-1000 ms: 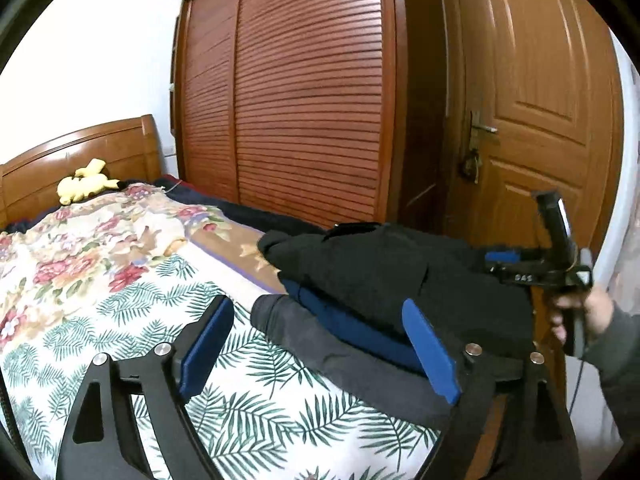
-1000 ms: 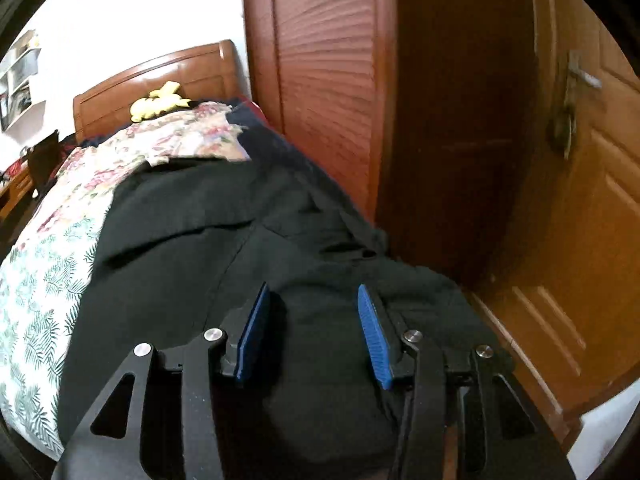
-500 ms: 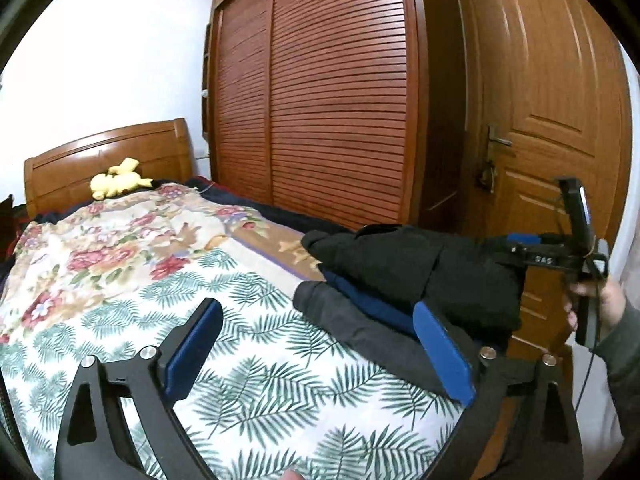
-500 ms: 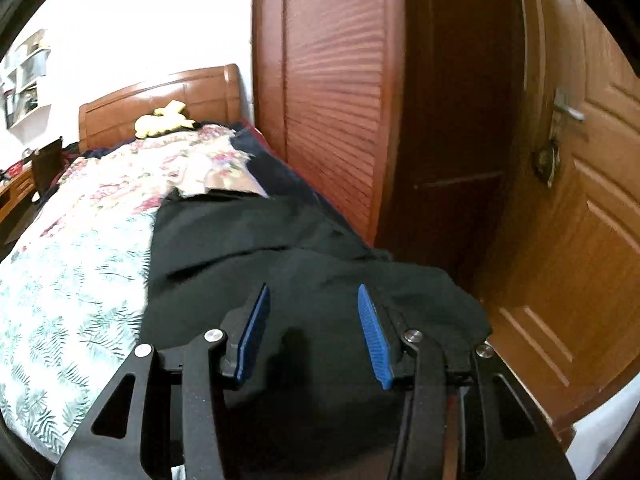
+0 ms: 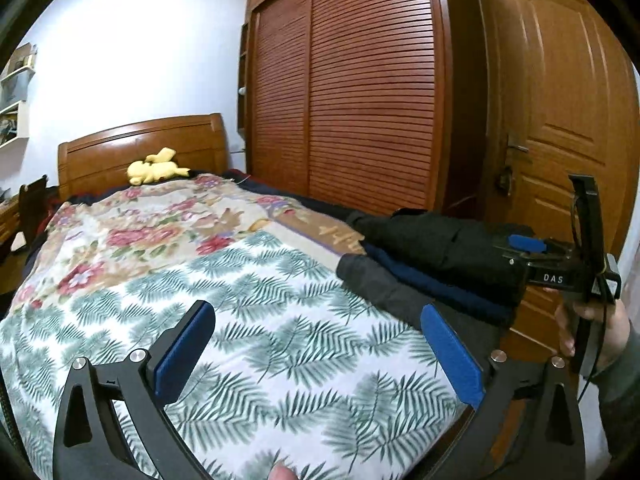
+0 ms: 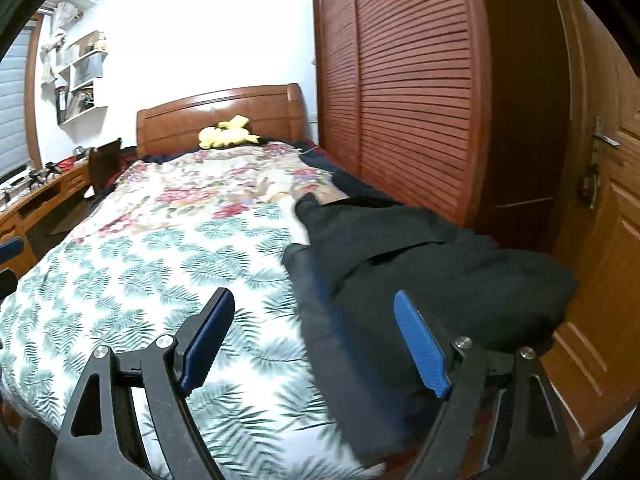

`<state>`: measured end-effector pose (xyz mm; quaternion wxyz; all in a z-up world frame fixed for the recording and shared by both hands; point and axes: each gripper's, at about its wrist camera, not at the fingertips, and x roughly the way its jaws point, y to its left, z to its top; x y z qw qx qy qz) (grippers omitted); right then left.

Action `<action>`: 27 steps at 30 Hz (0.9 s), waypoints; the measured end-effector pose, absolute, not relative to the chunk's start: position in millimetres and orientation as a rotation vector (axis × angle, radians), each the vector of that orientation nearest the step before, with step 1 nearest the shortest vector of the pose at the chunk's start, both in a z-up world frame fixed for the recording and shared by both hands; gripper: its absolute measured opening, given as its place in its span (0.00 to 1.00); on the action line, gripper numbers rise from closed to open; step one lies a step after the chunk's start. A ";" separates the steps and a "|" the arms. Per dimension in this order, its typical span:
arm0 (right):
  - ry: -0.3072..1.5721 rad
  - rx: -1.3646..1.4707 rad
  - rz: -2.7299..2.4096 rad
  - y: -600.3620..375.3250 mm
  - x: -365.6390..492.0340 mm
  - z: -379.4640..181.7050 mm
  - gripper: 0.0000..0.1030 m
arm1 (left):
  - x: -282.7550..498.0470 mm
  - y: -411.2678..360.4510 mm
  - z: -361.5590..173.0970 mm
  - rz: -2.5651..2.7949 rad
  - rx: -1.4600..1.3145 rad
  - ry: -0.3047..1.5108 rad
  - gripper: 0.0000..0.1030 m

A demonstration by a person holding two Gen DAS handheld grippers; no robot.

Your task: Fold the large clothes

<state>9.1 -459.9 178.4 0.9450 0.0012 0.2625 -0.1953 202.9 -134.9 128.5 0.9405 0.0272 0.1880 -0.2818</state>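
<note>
hovering with jaws apart and empty, left gripper (image 5: 312,356) and right gripper (image 6: 316,344) face dark folded clothes (image 6: 420,260) stacked at the bed's (image 5: 260,320) right edge; risk: a nudge could slide the stack floorward.

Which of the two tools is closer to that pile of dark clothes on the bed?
Right. The right tool hangs at the edge of the dark clothes pile, one finger over it. The left tool is over the leaf-print bedspread, beside the pile.
</note>
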 end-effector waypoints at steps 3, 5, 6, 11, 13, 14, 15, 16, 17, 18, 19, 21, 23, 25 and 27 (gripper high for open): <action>0.538 0.004 -0.370 -437.3 11.2 169.8 0.80 | 192.7 -125.7 126.5 -0.559 0.047 0.398 0.99; 0.541 0.001 -0.349 -421.1 11.5 163.3 0.80 | 186.9 -119.0 123.4 -0.542 0.035 0.414 0.99; 0.542 -0.003 -0.334 -410.9 12.7 158.9 0.80 | 183.8 -115.5 121.7 -0.531 0.028 0.421 0.99; 0.567 -0.017 -0.250 -367.5 22.7 137.0 0.80 | 173.9 -101.7 108.4 -0.472 0.015 0.462 0.99; 0.577 -0.028 -0.219 -351.5 27.2 127.8 0.80 | 171.4 -96.0 101.5 -0.455 0.004 0.474 0.99; 0.582 -0.030 -0.201 -343.6 30.2 122.6 0.80 | 171.3 -92.8 97.9 -0.445 -0.001 0.483 0.99; 0.589 -0.032 -0.182 -333.9 35.3 116.5 0.80 | 171.4 -90.9 95.7 -0.429 -0.003 0.490 0.99; 0.591 -0.033 -0.174 -329.9 37.5 113.5 0.80 | 171.6 -88.6 93.5 -0.410 -0.003 0.497 0.99; 0.593 -0.034 -0.162 -321.6 41.6 108.1 0.80 | 171.3 -85.9 91.7 -0.391 -0.004 0.503 0.99; 0.592 -0.033 -0.156 -316.3 42.0 105.0 0.80 | 169.9 -83.0 90.7 -0.372 -0.004 0.505 0.99; 0.591 -0.031 -0.144 -310.2 43.8 101.4 0.80 | 167.5 -78.9 89.1 -0.355 -0.008 0.504 0.99; 0.589 -0.028 -0.125 -298.2 46.0 94.0 0.80 | 163.4 -73.7 87.4 -0.315 -0.018 0.511 0.99; 0.595 -0.026 -0.111 -287.9 46.2 88.1 0.80 | 158.9 -67.3 86.0 -0.285 -0.040 0.523 0.99; 0.604 -0.024 -0.098 -278.7 46.0 81.7 0.80 | 153.2 -63.4 84.6 -0.260 -0.054 0.532 0.99; 0.613 -0.026 -0.086 -269.6 43.6 74.9 0.80 | 145.0 -59.5 83.2 -0.227 -0.061 0.536 0.99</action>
